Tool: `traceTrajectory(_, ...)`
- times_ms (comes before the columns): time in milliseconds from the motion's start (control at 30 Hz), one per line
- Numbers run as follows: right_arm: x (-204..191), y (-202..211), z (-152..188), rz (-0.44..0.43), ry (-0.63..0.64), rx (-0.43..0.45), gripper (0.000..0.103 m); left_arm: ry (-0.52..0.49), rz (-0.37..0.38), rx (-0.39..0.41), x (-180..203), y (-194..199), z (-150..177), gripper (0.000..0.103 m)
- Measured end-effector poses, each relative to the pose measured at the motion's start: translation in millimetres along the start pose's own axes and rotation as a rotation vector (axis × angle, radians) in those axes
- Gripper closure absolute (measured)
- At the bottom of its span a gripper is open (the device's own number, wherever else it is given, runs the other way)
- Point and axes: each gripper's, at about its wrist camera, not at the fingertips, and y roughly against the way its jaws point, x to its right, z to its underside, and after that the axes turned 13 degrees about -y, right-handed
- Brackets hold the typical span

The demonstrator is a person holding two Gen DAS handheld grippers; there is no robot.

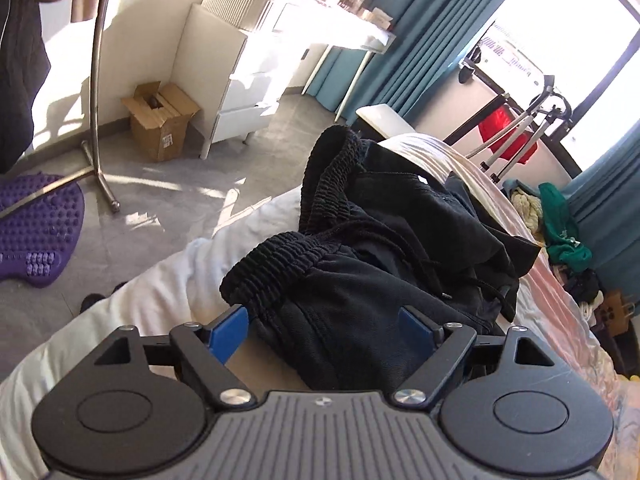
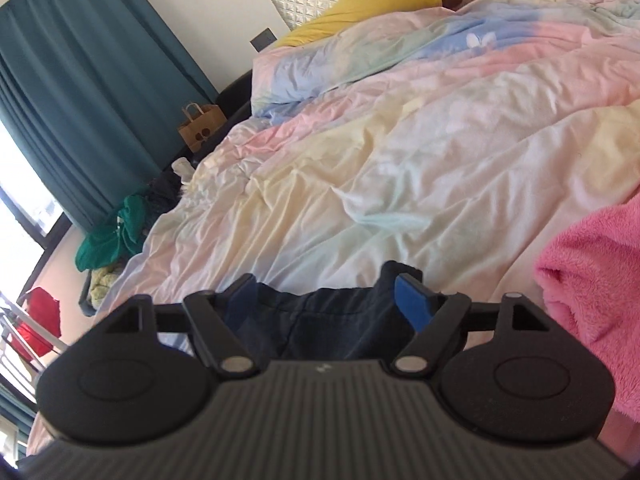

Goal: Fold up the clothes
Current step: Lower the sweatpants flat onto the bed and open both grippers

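- Biggest worry: the black trousers sit bunched on the bed, elastic waistband humped up and drawcord loose. The left gripper is spread wide with dark cloth between its blue pads, not pinched. Close here and it likely grabs several layers at once, so any fold comes out lumpy.
- Next risk: the right gripper is spread as well, dark fabric lying between its fingers. An uneven pull from the two sides would twist the garment.
- The drawcord could snag a finger.
- The surface: a soft, rumpled pastel duvet, poor for crisp creases. A pink fleece crowds the right.
- The room: teal curtains, a white drawer unit, a cardboard box, a purple mat, and a green garment heaped by the window.
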Motion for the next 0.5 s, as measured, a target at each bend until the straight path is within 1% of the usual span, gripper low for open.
traceTrajectory(33, -6, 5, 0, -0.024, 0.018, 0.009, 0.020, -0.040, -0.001, 0.024, 11, 3, 0, 0.009)
traceTrajectory(67, -13, 13, 2, -0.048, 0.053, 0.017, 0.020, -0.081, -0.001, 0.047, 22, 5, -1, 0.001)
traceTrajectory(100, -21, 23, 6, -0.078, 0.099, 0.022, 0.020, -0.122, 0.008, 0.074, 34, 7, 1, 0.000)
traceTrajectory(167, -34, 43, 12, -0.152, 0.184, 0.031, 0.020, -0.205, 0.031, 0.130, 58, 9, 5, 0.000)
traceTrajectory(233, -42, 61, 19, -0.234, 0.248, 0.024, 0.020, -0.262, 0.056, 0.154, 81, 4, 11, 0.000)
traceTrajectory(333, -52, 85, 32, -0.334, 0.315, -0.023, 0.020, -0.328, 0.098, 0.174, 114, -4, 21, 0.000)
traceTrajectory(500, -66, 107, 56, -0.444, 0.389, -0.115, 0.020, -0.429, 0.156, 0.211, 160, -15, 41, 0.000)
